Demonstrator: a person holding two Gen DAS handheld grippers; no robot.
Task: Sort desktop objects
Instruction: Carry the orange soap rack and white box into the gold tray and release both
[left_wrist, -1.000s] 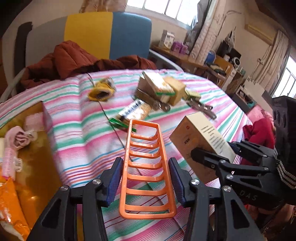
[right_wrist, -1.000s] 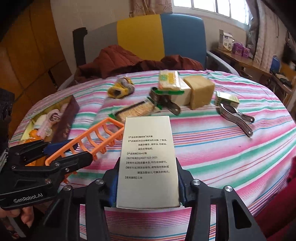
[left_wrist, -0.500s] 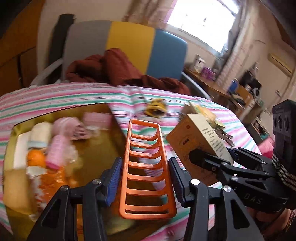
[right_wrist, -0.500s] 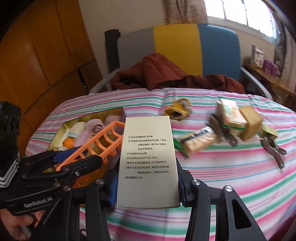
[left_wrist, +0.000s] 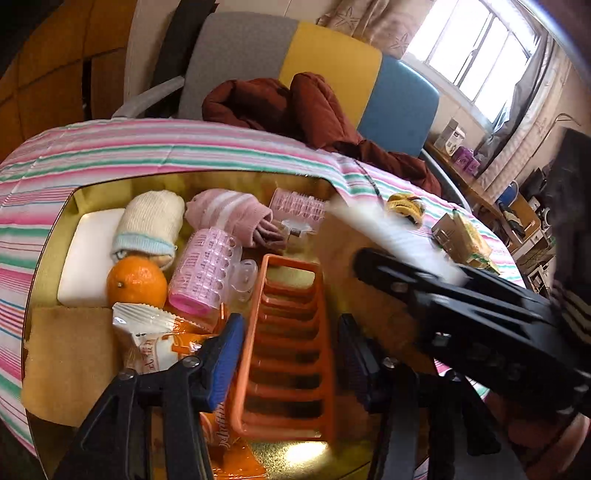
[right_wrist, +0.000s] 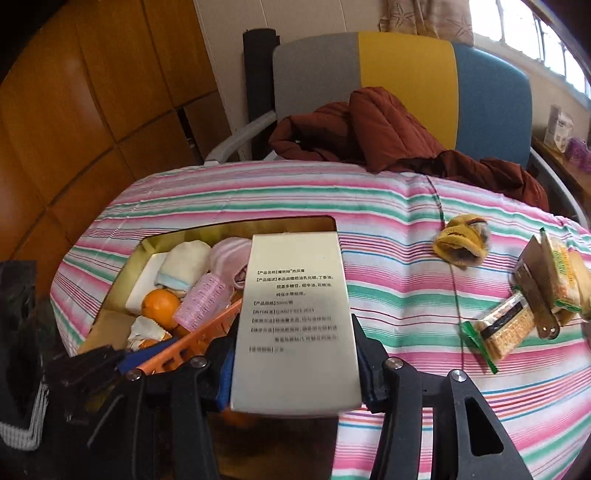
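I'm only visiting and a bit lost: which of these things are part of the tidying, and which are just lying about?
In the job:
- orange rack, in the left gripper
- printed box, in the right gripper
- gold tray
- cracker packs on the cloth

Just lying about:
- red jacket
- chair

I see a grey, yellow and blue chair at top centre, wood panelling upper left, bright window upper right

The bench wears a cloth striped pink, green and white. Directly on it lie a gold box full of items, a yellow knitted thing, wrapped crackers, a snack packet and a thin dark cord.
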